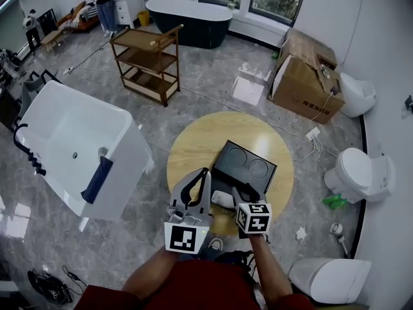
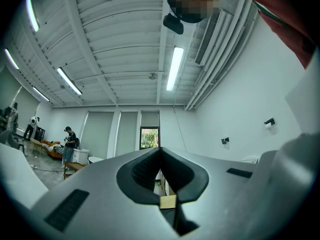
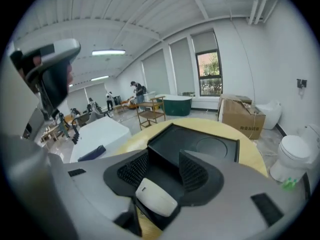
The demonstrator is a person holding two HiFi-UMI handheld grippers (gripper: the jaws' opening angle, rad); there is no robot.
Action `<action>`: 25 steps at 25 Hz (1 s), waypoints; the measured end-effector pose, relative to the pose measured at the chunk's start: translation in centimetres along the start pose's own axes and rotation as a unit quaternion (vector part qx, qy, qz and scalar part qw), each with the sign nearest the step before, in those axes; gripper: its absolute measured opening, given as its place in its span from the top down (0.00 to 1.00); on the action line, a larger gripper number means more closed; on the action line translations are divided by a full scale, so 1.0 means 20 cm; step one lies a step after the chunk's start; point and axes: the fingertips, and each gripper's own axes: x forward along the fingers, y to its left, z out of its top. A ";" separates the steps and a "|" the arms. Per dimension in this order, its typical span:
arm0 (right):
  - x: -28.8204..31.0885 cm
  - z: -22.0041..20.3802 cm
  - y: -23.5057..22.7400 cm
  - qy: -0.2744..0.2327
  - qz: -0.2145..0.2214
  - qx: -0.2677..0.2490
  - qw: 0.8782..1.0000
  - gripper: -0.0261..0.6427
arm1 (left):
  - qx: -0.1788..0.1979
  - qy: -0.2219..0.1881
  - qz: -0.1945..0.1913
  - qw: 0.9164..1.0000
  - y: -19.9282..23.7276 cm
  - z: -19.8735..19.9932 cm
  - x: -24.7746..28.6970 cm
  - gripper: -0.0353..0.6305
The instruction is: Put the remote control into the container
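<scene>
Remote [image 3: 156, 198] sits between my right gripper's [image 3: 163, 158] wide-open jaws, ungripped, at the container's [image 3: 200, 144] near edge — not yet inside, I judge; left gripper [image 2: 160, 153] jaws together, empty.

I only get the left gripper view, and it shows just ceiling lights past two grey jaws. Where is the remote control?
Observer: The white rounded remote control lies on the round wooden table, low between the open jaws of the right gripper.
Operator: And the container?
Observer: The black square container sits just beyond the remote on that table, with two round recesses and nothing in it.
Operator: Why do I see only ceiling?
Observer: The left gripper is tilted upward, held beside the right one near the table's near edge.
</scene>
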 end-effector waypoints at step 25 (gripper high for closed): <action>-0.86 0.84 0.29 -0.336 -0.044 -0.133 0.931 0.68 | -0.005 -0.007 -0.013 1.000 -0.04 0.07 0.02 0.92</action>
